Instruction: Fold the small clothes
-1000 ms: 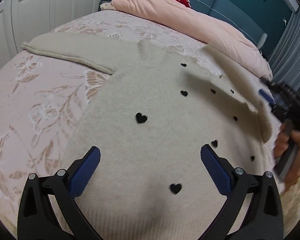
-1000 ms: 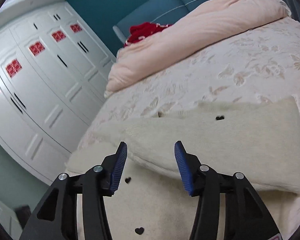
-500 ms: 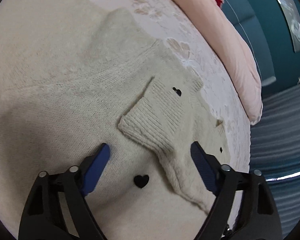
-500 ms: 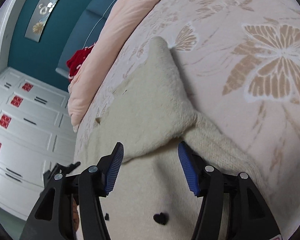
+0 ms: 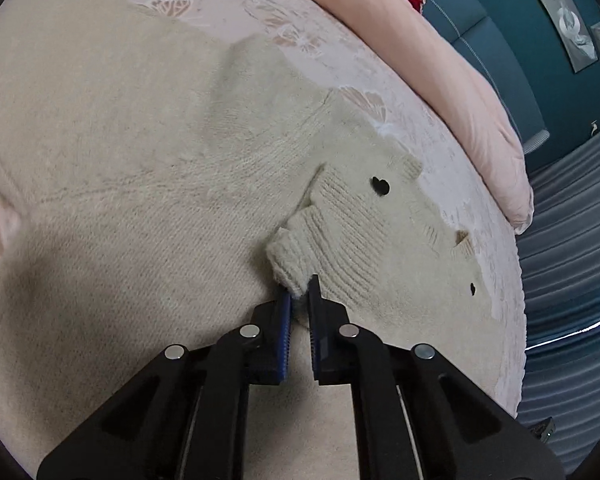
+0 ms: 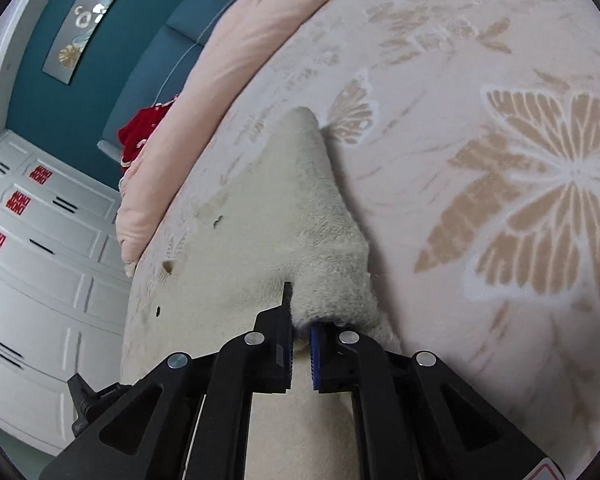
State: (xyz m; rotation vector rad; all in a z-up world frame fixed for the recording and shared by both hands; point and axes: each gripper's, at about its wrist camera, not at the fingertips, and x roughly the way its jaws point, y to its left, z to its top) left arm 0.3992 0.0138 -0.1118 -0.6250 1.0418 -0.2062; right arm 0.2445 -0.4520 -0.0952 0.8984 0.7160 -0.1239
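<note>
The cream knitted sweater with black hearts (image 5: 139, 160) is spread flat on the pink butterfly-patterned bed (image 6: 500, 160). Its ribbed cuff (image 5: 300, 256), at twelve o'clock of the left gripper (image 5: 299, 300), is clenched by those fingers. A fold of the sweater is being closed on by the right gripper (image 6: 300, 320).

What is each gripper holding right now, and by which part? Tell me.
Left gripper: cream knitted sweater with black hearts, pinched at the ribbed cuff. Right gripper, jaws closing: the same sweater, at a folded fuzzy edge.
</note>
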